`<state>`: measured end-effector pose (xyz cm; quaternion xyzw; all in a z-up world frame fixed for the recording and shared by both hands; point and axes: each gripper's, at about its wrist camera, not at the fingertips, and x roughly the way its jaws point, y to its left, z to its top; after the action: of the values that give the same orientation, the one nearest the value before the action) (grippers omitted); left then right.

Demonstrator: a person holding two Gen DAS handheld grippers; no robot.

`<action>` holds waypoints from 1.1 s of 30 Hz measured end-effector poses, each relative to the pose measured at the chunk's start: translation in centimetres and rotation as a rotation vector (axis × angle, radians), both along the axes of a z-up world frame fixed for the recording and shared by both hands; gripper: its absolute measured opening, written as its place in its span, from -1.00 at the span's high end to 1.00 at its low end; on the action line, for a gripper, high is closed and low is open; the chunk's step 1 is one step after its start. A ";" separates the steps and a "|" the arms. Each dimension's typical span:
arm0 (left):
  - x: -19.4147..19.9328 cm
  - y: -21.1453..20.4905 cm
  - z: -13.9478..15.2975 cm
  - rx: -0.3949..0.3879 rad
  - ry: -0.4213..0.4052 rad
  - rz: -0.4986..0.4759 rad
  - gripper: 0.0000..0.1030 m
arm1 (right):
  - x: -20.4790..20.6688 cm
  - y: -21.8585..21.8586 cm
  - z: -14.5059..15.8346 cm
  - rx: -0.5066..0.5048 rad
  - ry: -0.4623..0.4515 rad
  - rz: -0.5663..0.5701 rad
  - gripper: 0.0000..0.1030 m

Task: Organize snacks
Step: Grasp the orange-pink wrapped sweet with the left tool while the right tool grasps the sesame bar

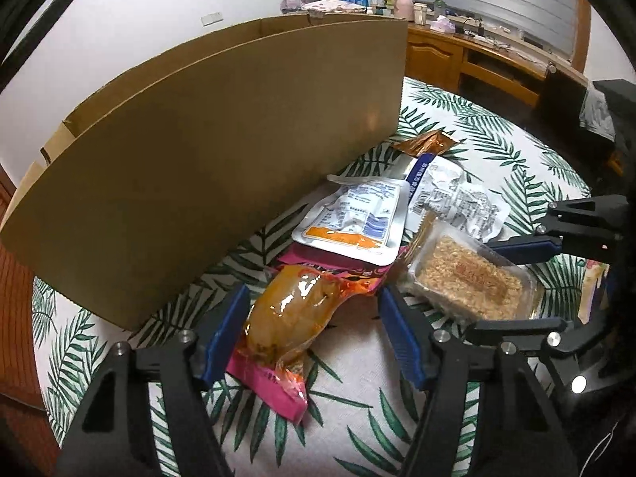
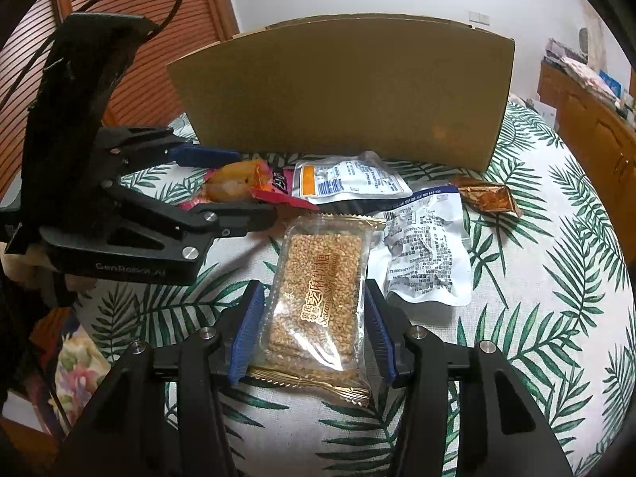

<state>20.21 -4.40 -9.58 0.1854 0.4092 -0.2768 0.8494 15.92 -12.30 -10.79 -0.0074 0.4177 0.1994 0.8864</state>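
Observation:
On the palm-leaf tablecloth (image 1: 357,381) lies an orange-and-pink snack packet (image 1: 290,310) between the blue pads of my left gripper (image 1: 314,298). The left pad is at its edge and a gap remains on the right, so this gripper is open. In the right wrist view the left gripper (image 2: 256,185) straddles the same packet (image 2: 238,185). My right gripper (image 2: 312,298) is shut on a clear sesame candy packet (image 2: 318,290), pads pressing both long sides. The left wrist view shows the sesame packet (image 1: 465,278) beside the right gripper (image 1: 479,286).
A tall open cardboard box (image 1: 198,159) (image 2: 349,91) stands just behind the snacks. A white-and-orange pouch (image 2: 349,179), a crumpled white pouch (image 2: 425,254) and a small brown packet (image 2: 489,196) lie between. A cluttered wooden desk (image 1: 477,51) is beyond the table.

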 end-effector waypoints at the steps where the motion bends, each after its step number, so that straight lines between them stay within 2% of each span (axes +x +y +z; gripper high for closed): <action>1: 0.0 0.0 0.0 0.017 -0.012 0.014 0.00 | 0.1 0.0 0.0 0.001 0.002 0.000 0.00; 2: 0.1 -0.1 0.0 0.028 -0.019 0.022 0.16 | -0.2 -0.1 0.1 0.000 0.002 0.000 0.00; 5: 0.2 0.4 0.4 0.018 0.003 0.024 0.21 | 0.1 -0.3 0.1 -0.003 0.009 -0.004 0.00; 10: -0.7 1.2 0.6 0.018 0.024 0.036 0.24 | 1.2 -0.4 0.1 -0.007 0.022 -0.009 -0.01; 16: -2.6 1.4 0.7 -0.007 0.028 0.057 0.26 | 1.9 1.0 0.3 -0.067 0.026 0.000 -0.02; 21: -4.0 2.3 0.9 -0.064 0.034 0.120 0.27 | 2.1 1.6 0.5 -0.104 0.030 0.026 0.11; 27: -4.8 3.8 2.3 -0.170 0.030 0.199 0.27 | 1.5 1.0 1.3 -0.059 0.052 0.060 0.13; 33: -5.9 4.0 4.3 -0.239 0.002 0.240 0.27 | -0.2 0.1 3.7 -0.046 0.017 0.064 0.13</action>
<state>14.36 -0.41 -5.26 0.0327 0.3935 -0.2202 0.8920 15.69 -12.23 -7.08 -0.0393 0.4293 0.2179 0.8756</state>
